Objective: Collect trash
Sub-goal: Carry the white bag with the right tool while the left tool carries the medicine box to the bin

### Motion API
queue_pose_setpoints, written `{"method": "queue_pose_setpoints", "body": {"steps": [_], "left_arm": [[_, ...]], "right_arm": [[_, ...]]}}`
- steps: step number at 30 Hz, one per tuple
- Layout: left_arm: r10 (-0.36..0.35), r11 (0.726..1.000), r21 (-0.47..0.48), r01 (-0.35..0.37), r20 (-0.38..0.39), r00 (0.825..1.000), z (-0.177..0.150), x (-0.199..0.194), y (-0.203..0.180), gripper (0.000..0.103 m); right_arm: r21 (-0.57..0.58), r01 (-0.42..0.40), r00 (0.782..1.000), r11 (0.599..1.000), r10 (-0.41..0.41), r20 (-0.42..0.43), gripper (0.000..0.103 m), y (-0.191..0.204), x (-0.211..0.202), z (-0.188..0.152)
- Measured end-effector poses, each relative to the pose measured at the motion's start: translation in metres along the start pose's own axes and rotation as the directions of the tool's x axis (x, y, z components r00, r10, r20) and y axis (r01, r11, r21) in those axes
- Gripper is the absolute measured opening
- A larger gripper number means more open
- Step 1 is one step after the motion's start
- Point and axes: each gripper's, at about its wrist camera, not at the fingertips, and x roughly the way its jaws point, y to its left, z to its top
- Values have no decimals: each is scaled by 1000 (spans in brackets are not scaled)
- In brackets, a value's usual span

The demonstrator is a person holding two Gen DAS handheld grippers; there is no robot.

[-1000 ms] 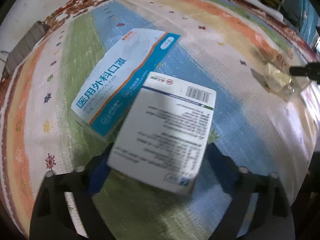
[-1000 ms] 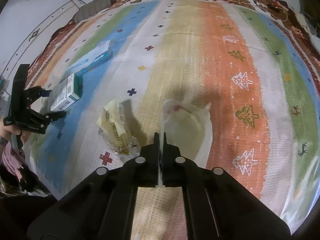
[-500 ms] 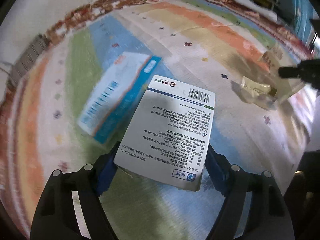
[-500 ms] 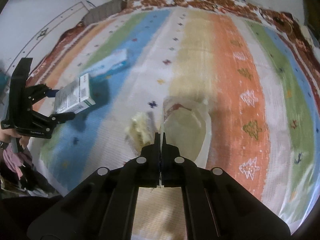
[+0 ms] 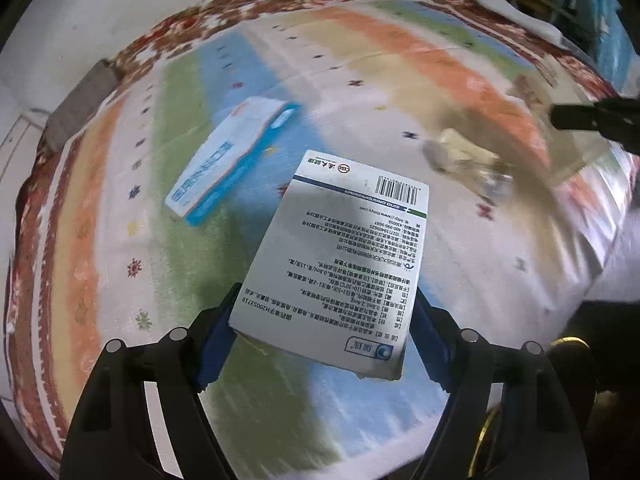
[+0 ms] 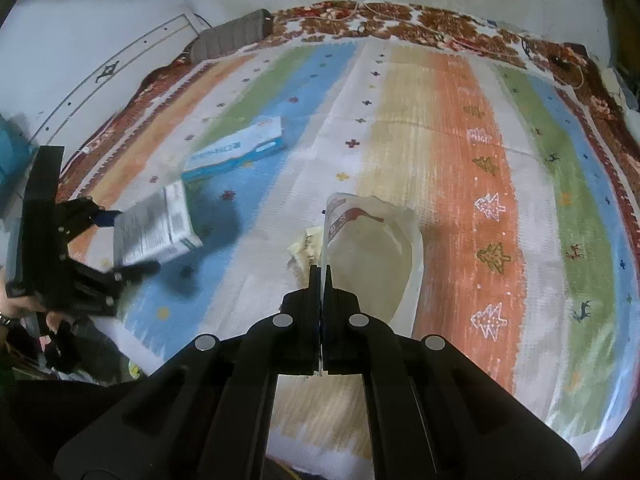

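White printed cardboard medicine box point(image 5: 340, 256) sits clamped between my left tongs point(image 5: 320, 332), lifted off the striped rug point(image 6: 440, 128) toward the clear plastic bag point(image 6: 372, 248), whose rim my right tongs point(image 6: 321, 276) pinch shut, holding its mouth up to receive it.

We see a striped rug point(image 6: 432, 128) covering the floor, with bands of orange, green, blue and beige and small tree and cross motifs. We note its dark red patterned border point(image 6: 400, 24) and a grey ribbed object point(image 6: 230, 38) lying at its far edge.
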Motion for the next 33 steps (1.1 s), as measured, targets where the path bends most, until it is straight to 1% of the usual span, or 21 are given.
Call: {"method": "queue_pose_setpoints", "body": {"steps": [3, 6, 9, 11, 13, 16, 19, 22, 24, 33], "left_arm": [[-26, 999, -26, 26, 29, 999, -1, -15, -10, 77], [-33, 994, -100, 37, 48, 998, -2, -31, -12, 77], [-44, 974, -220, 55, 55, 998, -2, -44, -6, 77], [-83, 956, -275, 100, 71, 994, -4, -52, -5, 77], [-97, 956, -267, 118, 88, 991, -7, -59, -11, 77], [-100, 958, -260, 120, 89, 991, -10, -67, -21, 76], [-96, 955, -272, 116, 87, 992, -12, -72, -27, 76], [-99, 944, -306, 121, 89, 991, -15, -77, -31, 76], [-110, 930, -342, 136, 94, 989, -17, -81, -30, 76], [-166, 897, -393, 202, 124, 978, -25, -99, -42, 76]], "right_arm": [[-11, 3, 1000, 1000, -3, 1, 0, 6, -10, -6], [-11, -3, 1000, 1000, 3, 16, 0, 11, -23, -9], [-4, -14, 999, 1000, 14, 38, 0, 15, -38, -12], [-6, -18, 999, 1000, 18, 47, 0, 18, -44, -15], [-10, -19, 999, 1000, 19, 47, 0, 21, -49, -19], [-21, -11, 999, 1000, 12, 52, 0, 27, -57, -24], [-26, -16, 998, 1000, 17, 62, 0, 33, -65, -29], [-30, -25, 997, 999, 27, 73, 0, 39, -75, -34], [-33, -27, 997, 999, 29, 76, 0, 42, -80, -37], [-21, -45, 997, 999, 46, 63, 0, 48, -99, -53]]}}
